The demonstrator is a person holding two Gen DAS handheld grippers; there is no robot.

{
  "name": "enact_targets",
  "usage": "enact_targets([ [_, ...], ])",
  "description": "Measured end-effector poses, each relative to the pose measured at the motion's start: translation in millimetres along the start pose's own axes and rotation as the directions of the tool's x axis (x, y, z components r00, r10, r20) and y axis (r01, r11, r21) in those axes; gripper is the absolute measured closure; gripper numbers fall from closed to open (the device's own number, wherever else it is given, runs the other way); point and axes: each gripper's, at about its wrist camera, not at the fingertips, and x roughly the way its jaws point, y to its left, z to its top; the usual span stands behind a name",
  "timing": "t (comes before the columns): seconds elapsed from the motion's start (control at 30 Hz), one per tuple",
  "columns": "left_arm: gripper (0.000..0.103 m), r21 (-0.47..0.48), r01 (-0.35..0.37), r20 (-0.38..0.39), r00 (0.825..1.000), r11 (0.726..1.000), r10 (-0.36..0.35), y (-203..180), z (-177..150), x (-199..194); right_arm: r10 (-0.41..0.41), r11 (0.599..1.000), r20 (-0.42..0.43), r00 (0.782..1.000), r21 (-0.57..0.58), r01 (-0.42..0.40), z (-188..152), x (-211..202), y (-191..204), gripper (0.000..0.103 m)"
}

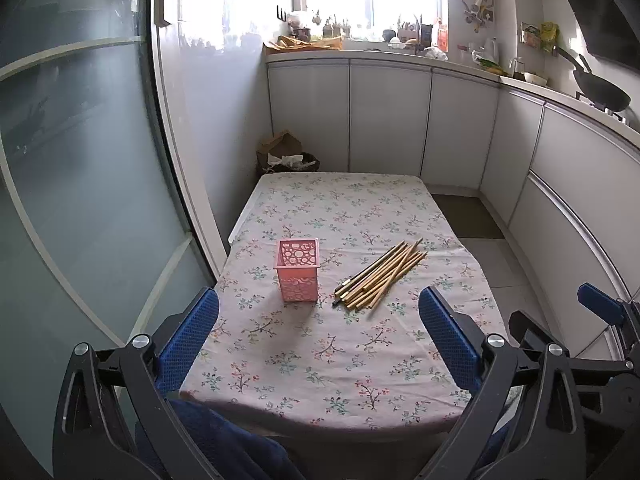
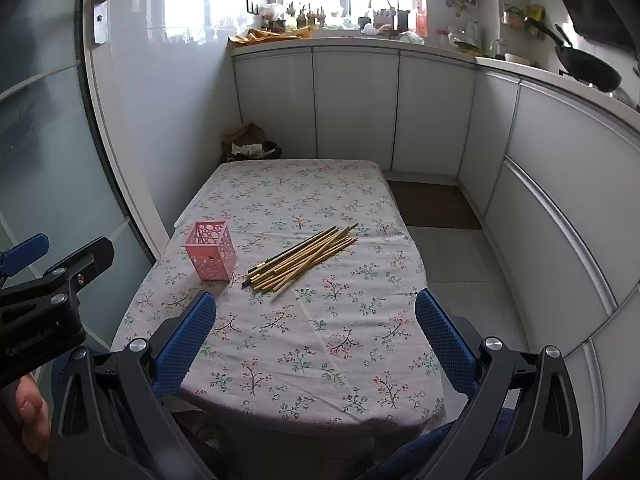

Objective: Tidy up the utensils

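Observation:
A pink perforated holder (image 1: 298, 270) stands upright and empty on the floral tablecloth (image 1: 340, 344); it also shows in the right wrist view (image 2: 211, 250). A pile of wooden chopsticks (image 1: 380, 276) lies to its right, also in the right wrist view (image 2: 302, 258). My left gripper (image 1: 318, 320) is open and empty above the table's near edge, short of the holder. My right gripper (image 2: 316, 328) is open and empty, above the near part of the table, short of the chopsticks.
White cabinets (image 1: 388, 116) line the back and right. A cluttered counter (image 1: 360, 46) and a black wok (image 1: 602, 90) sit above them. A bag of rubbish (image 1: 286, 156) lies behind the table. A glass door (image 1: 80, 160) stands at left.

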Motion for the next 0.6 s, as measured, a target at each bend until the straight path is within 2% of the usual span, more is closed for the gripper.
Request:
enact_targets([
  [0.6,0.007,-0.002,0.013,-0.003,1.0,1.0,-0.013,-3.9,0.3,0.2,0.014,1.0,-0.005,1.0,0.013,-0.014,1.0,1.8,-0.4,0.006],
])
